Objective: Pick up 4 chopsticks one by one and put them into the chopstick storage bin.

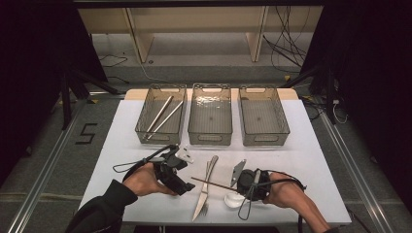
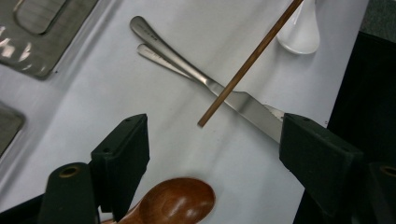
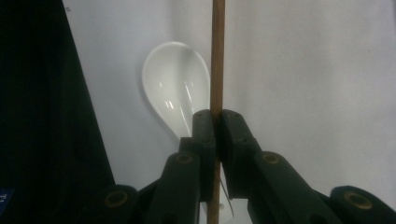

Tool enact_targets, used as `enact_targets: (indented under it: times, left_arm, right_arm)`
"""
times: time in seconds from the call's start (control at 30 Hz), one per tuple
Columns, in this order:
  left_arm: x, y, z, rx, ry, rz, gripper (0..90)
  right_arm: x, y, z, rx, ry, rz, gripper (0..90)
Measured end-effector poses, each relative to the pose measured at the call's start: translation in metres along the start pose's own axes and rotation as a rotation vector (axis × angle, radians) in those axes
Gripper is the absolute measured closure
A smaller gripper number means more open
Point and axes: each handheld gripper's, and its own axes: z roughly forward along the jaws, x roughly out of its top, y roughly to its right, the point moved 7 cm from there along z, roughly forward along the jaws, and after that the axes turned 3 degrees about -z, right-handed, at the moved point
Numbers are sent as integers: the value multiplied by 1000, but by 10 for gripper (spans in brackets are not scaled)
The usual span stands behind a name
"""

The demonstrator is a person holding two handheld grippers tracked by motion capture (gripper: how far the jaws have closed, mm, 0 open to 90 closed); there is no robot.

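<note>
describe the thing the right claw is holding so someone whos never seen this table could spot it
On the white table, look in front of the three mesh bins, near the front edge. The right claw is shut on a thin brown wooden chopstick, held above the knife. Its neighbours are metal or white; the chopstick is slim, round and wooden.

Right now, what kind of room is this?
Probably a lab set up for recording, not a kitchen: black curtains hang around the table, loose cables trail over the floor, and three bins stand in a neat row.
</note>
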Motion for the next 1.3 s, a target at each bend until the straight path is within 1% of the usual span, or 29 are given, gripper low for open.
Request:
enact_targets:
  times: [0.07, 0.1, 0.13, 0.2, 0.3, 0.33, 0.4, 0.43, 0.47, 0.5, 0.53, 0.57, 0.63, 0.7, 0.8, 0.83, 0.9, 1.0, 1.03, 1.07, 1.2, 1.23, 1.3]
  left_arm:
    - [2, 4, 2, -12, -7, 14, 257]
    - [3, 5, 3, -16, -11, 18, 263]
    - [4, 7, 4, -24, -17, 28, 271]
    - [4, 10, 6, -33, -24, 39, 279]
    - [4, 15, 8, -46, -40, 61, 296]
    - [5, 16, 10, -50, -43, 63, 303]
    - [5, 19, 12, -65, -52, 72, 325]
    - [5, 20, 13, -72, -61, 80, 336]
    - [4, 22, 14, -78, -69, 86, 347]
    - [4, 23, 16, -88, -79, 95, 361]
    - [3, 25, 17, -100, -85, 95, 380]
    - [3, 26, 19, -105, -96, 106, 393]
    - [2, 28, 21, -118, -109, 107, 418]
    - [1, 29, 22, -130, -123, 123, 448]
    - [1, 31, 24, -147, -132, 131, 492]
    - [1, 32, 24, -151, -135, 134, 508]
    - [2, 33, 26, -161, -143, 137, 533]
    - [2, 34, 28, -178, -157, 145, 569]
    - [3, 36, 29, -184, -154, 135, 581]
    - [3, 35, 29, -189, -163, 144, 594]
    - [3, 37, 31, -210, -171, 132, 627]
    - [3, 37, 31, -215, -182, 137, 636]
    - [3, 38, 33, -225, -185, 129, 654]
  right_arm:
    - [4, -3, 0, 7, 6, -4, 852]
    - [5, -4, 0, 9, 7, -15, 852]
    - [7, -6, 0, 12, 8, -13, 852]
    - [10, -8, 0, 10, 11, -33, 852]
    - [14, -12, -1, 15, 16, -42, 852]
    - [15, -13, -1, 12, 18, -54, 852]
    - [18, -16, -2, 17, 21, -58, 852]
    - [19, -16, -2, 17, 21, -72, 852]
    - [20, -17, -2, 22, 20, -68, 852]
    - [21, -18, -2, 19, 20, -74, 852]
    - [21, -19, -1, 18, 20, -83, 852]
    - [22, -20, -2, 22, 20, -78, 852]
    - [24, -21, -1, 20, 23, -91, 852]
    - [25, -22, -1, 22, 23, -99, 852]
    - [26, -23, -1, 22, 22, -109, 852]
    - [26, -24, -1, 27, 22, -105, 852]
    - [28, -25, -1, 19, 26, -119, 852]
    - [29, -28, -1, 26, 21, -119, 852]
    - [30, -28, -1, 22, 25, -130, 852]
    - [31, -28, 0, 24, 26, -133, 852]
    - [31, -30, -1, 30, 21, -137, 852]
    - [32, -29, -1, 23, 24, -144, 852]
    - [32, -30, -1, 22, 25, -145, 852]
